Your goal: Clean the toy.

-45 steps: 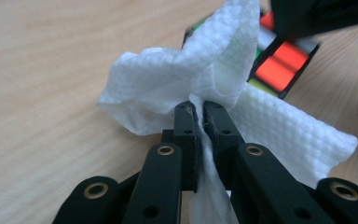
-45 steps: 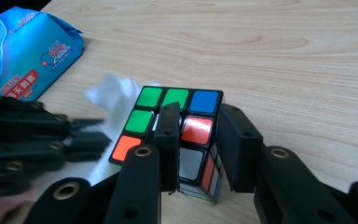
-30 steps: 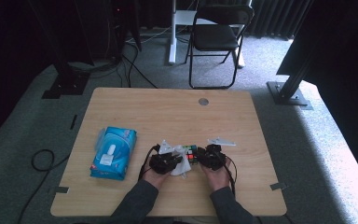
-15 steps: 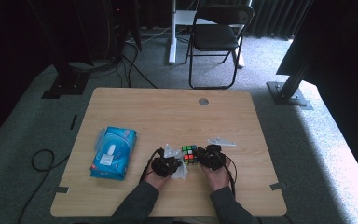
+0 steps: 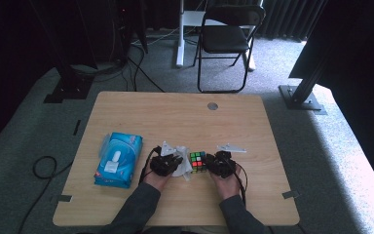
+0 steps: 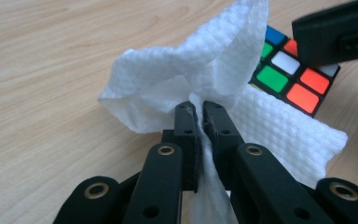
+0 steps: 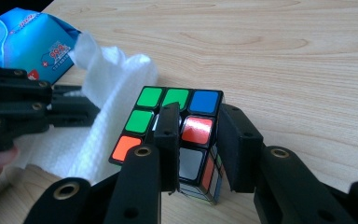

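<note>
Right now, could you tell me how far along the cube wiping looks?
Done, it seems: a wipe is out of the blue pack. In hand: the left gripper pinches that wipe beside the cube, and the right gripper has its jaws around one corner of the cube. Left, probably: rubbing the faces; whether any is wiped already, I cannot tell.

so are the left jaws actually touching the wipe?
Touching. The left gripper view shows the left gripper with its jaws pinched shut on a fold of the white wipe, cloth squeezed between them.
</note>
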Tool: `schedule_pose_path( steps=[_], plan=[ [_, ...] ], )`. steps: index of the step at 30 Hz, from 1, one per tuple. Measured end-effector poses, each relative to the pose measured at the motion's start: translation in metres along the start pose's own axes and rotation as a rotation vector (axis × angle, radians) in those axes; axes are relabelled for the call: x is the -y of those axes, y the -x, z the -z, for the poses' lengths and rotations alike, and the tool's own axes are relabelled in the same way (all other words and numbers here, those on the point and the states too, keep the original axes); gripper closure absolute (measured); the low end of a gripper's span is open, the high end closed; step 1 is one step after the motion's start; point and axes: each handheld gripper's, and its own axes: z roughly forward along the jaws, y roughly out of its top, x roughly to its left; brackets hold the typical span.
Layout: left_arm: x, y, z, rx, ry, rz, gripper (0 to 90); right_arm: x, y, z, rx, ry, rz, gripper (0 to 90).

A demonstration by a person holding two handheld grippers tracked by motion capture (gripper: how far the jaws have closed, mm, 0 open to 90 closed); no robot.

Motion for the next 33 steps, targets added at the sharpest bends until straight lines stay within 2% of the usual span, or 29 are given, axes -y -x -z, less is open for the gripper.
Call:
schedule_pose_path(
  steps=[4, 9, 15, 23, 26, 33],
  plan=[
    [-0.001, -0.006, 0.003, 0.006, 0.022, 0.025, 85.1, 0.000, -0.002, -0.001, -0.014, -0.001, 0.007, 70.1],
    [-0.005, -0.009, 0.006, 0.003, 0.048, 0.035, 85.0, 0.001, -0.007, -0.003, -0.040, -0.011, 0.028, 70.1],
    [-0.012, -0.013, 0.007, 0.004, 0.070, 0.052, 85.0, 0.000, -0.006, -0.004, -0.069, -0.021, 0.042, 70.0],
    [-0.011, -0.009, -0.001, 0.021, 0.049, 0.043, 84.2, 0.001, -0.013, -0.007, -0.135, -0.043, 0.090, 70.0],
    [-0.008, -0.007, -0.003, 0.020, 0.032, 0.027, 84.6, 0.001, -0.014, -0.008, -0.137, -0.044, 0.096, 69.2],
    [-0.003, -0.001, 0.002, 0.022, 0.031, 0.039, 84.8, 0.000, -0.012, -0.009, -0.105, -0.031, 0.089, 62.1]
  ],
)
